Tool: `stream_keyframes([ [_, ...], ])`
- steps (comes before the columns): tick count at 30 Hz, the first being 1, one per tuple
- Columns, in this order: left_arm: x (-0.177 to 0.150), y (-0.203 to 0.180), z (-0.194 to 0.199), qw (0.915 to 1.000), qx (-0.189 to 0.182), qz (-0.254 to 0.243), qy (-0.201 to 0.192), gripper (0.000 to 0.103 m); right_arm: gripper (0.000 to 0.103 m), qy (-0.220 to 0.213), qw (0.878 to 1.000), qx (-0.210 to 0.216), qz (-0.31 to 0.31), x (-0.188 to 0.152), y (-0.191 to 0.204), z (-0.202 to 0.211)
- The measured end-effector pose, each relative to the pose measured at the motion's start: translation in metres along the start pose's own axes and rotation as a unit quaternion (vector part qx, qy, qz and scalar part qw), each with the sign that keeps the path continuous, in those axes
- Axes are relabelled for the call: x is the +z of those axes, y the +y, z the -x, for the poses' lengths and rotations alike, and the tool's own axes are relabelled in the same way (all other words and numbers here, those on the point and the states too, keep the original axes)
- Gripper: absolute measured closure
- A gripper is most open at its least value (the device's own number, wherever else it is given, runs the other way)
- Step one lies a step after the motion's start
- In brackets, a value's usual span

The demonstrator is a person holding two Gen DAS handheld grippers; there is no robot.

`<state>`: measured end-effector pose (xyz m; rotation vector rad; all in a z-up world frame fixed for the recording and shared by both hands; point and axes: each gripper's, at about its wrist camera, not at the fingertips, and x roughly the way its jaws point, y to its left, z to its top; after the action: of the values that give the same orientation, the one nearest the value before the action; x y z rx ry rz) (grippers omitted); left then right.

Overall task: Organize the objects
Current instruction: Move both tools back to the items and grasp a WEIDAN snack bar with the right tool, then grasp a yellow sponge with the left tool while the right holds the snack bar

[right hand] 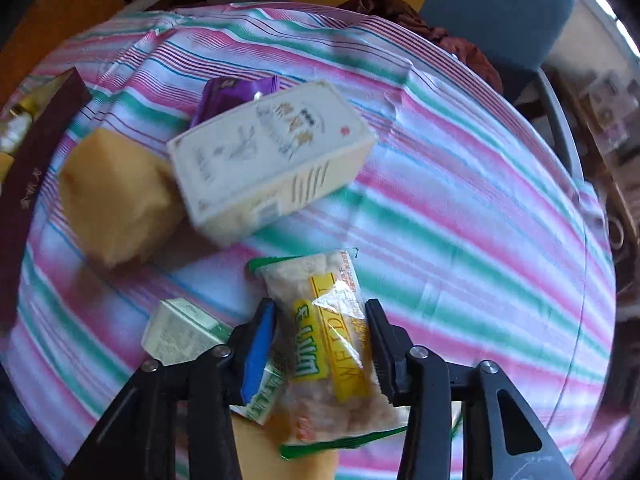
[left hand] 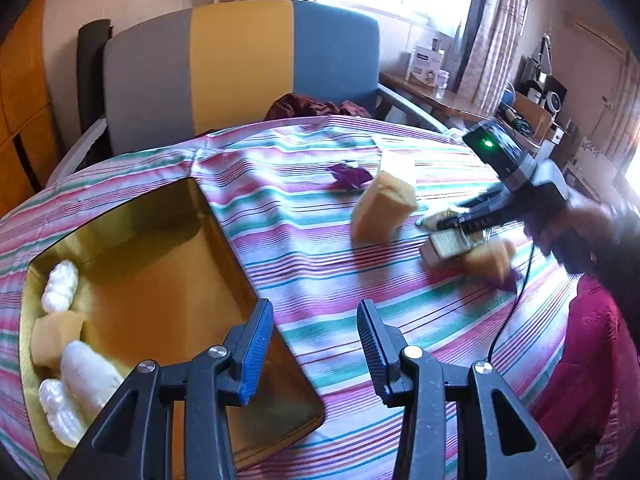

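Note:
My right gripper [right hand: 320, 308] is closed around a clear snack packet [right hand: 328, 344] with a yellow and green label, holding it over the striped tablecloth [right hand: 460, 208]. It also shows in the left wrist view [left hand: 448, 222] among the snacks. A cream box [right hand: 272, 148], a yellow block [right hand: 116, 200], a purple packet [right hand: 232, 94] and a small green-white carton [right hand: 180, 332] lie near it. My left gripper [left hand: 316, 312] is open and empty above the edge of a gold tray [left hand: 168, 276]. The tray holds white wrapped pieces [left hand: 60, 286] and a yellow block [left hand: 54, 338].
A grey, yellow and blue chair [left hand: 240, 68] stands behind the table with dark red cloth [left hand: 312, 106] on its seat. A dark brown lid or box [right hand: 36, 168] lies at the table's left. A cluttered desk [left hand: 452, 100] is at the far right.

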<state>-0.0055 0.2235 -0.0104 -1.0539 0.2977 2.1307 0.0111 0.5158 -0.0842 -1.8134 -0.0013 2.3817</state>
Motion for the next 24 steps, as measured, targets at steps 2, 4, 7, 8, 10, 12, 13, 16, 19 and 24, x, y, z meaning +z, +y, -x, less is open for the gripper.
stream_keyframes([
  [2, 0.005, -0.006, -0.004, 1.0, -0.008, -0.005, 0.002, 0.059, 0.06, -0.006, 0.999, 0.022, -0.04, -0.019, 0.0, 0.006],
  [4, 0.011, -0.013, -0.01, 0.9999, -0.011, -0.008, 0.007, 0.059, 0.06, -0.022, 0.997, 0.025, -0.072, -0.034, 0.0, 0.011],
  [7, 0.018, -0.022, -0.018, 0.9996, -0.019, -0.014, 0.013, 0.055, 0.061, -0.052, 0.99, 0.023, -0.125, -0.05, -0.003, 0.016],
  [8, 0.021, -0.024, -0.022, 0.9996, -0.018, -0.017, 0.015, 0.052, 0.061, -0.06, 0.988, 0.023, -0.139, -0.054, -0.005, 0.018],
  [10, 0.028, -0.03, -0.03, 0.9995, -0.021, -0.017, 0.017, 0.048, 0.063, -0.072, 0.985, 0.022, -0.153, -0.058, -0.008, 0.021],
  [12, 0.035, -0.037, -0.039, 0.9994, -0.023, -0.02, 0.019, 0.045, 0.063, -0.07, 0.986, 0.021, -0.152, -0.059, -0.008, 0.019],
  [13, 0.039, -0.04, -0.044, 0.9993, -0.025, -0.021, 0.02, 0.044, 0.063, -0.07, 0.986, 0.021, -0.151, -0.058, -0.007, 0.018],
  [16, 0.051, -0.054, -0.061, 0.9984, -0.032, -0.038, 0.027, 0.037, 0.062, -0.069, 0.986, 0.024, -0.153, -0.057, -0.012, 0.016],
  [19, 0.062, -0.069, -0.08, 0.9973, -0.028, -0.061, 0.03, 0.026, 0.061, -0.066, 0.985, 0.026, -0.154, -0.057, -0.009, 0.016],
  [24, 0.078, -0.082, -0.112, 0.996, -0.018, -0.076, 0.044, 0.023, 0.058, -0.061, 0.985, 0.031, -0.157, -0.052, -0.013, 0.013],
])
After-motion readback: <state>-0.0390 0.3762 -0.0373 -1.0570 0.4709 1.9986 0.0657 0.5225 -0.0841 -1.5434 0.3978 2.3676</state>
